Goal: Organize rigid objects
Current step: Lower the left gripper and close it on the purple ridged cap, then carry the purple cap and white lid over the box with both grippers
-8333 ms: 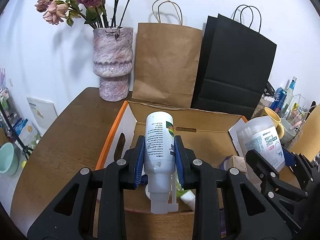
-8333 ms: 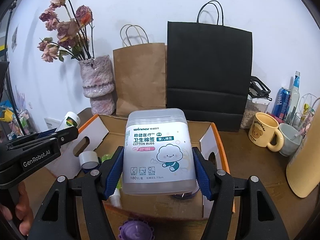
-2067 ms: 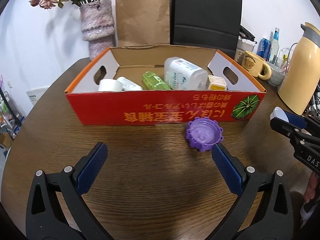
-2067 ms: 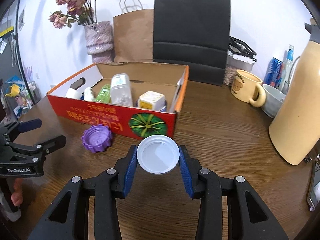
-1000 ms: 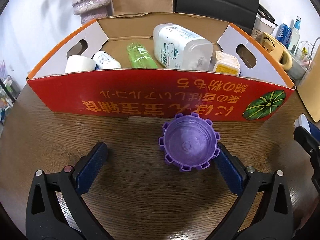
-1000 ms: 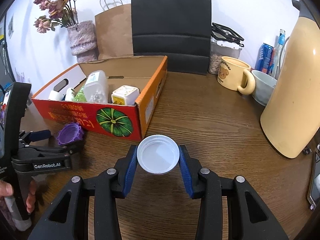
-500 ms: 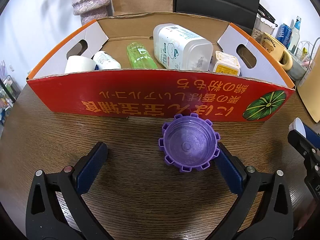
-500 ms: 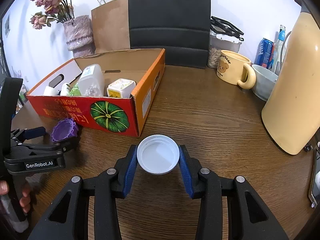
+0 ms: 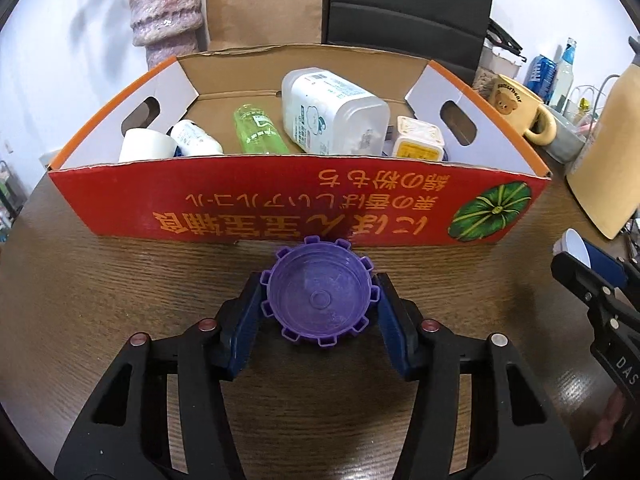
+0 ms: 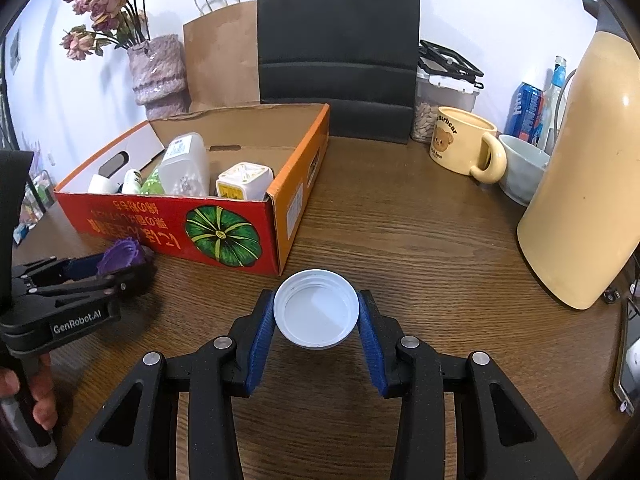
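A purple toothed lid (image 9: 318, 300) lies open side up on the wooden table, just in front of the red cardboard box (image 9: 280, 216). My left gripper (image 9: 318, 280) is closing on it, and both blue pads touch its toothed rim. In the right wrist view the same lid (image 10: 120, 256) sits in the left gripper (image 10: 124, 266). My right gripper (image 10: 316, 300) is shut on a white lid (image 10: 316, 314), held just above the table by the box's front right corner. The box holds a cotton bud tub (image 9: 332, 112), a green bottle (image 9: 260, 128), a white bottle (image 9: 196, 142), a tape roll (image 9: 146, 146) and a yellow cube (image 9: 420, 142).
A tall cream jug (image 10: 588, 160), a bear mug (image 10: 464, 144) and a grey bowl (image 10: 524, 168) stand to the right. A vase (image 10: 160, 72), a brown paper bag (image 10: 224, 52) and a black bag (image 10: 340, 40) line the back wall. A hand (image 10: 40, 400) grips the left handle.
The left jaws have come in from wide open onto the purple lid, and the left gripper has edged forward. The right gripper still holds the white lid in place.
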A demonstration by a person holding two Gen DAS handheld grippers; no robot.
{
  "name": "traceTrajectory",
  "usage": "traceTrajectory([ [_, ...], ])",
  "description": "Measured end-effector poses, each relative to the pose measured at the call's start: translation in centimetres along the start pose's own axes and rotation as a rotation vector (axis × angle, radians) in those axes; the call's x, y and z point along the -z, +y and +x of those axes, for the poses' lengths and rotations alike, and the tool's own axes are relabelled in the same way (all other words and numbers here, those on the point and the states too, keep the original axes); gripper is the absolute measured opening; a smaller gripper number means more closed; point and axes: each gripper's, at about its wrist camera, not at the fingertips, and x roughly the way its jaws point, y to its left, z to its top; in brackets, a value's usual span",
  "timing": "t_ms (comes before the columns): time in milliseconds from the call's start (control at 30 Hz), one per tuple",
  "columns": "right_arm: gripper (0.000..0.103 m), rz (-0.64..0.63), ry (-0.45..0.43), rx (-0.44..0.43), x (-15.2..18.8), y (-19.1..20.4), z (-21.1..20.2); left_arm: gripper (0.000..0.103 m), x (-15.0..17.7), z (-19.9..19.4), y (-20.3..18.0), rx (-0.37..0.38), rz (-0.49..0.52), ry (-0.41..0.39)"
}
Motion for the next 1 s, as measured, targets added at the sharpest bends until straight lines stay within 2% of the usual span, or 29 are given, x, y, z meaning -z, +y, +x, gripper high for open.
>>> traceTrajectory([
  [533, 0.045, -0.002, -0.093, -0.029, -0.4, 3.2, -2.4, 0.05, 0.2, -4.9, 3.0, 0.036, -0.019, -0.136],
  [1000, 0.045, -0.005, -0.173, -0.051, -3.2, 6.8, -3.2, 0.05, -2.4, -7.7, 6.6, 0.041, -0.04, -0.239],
])
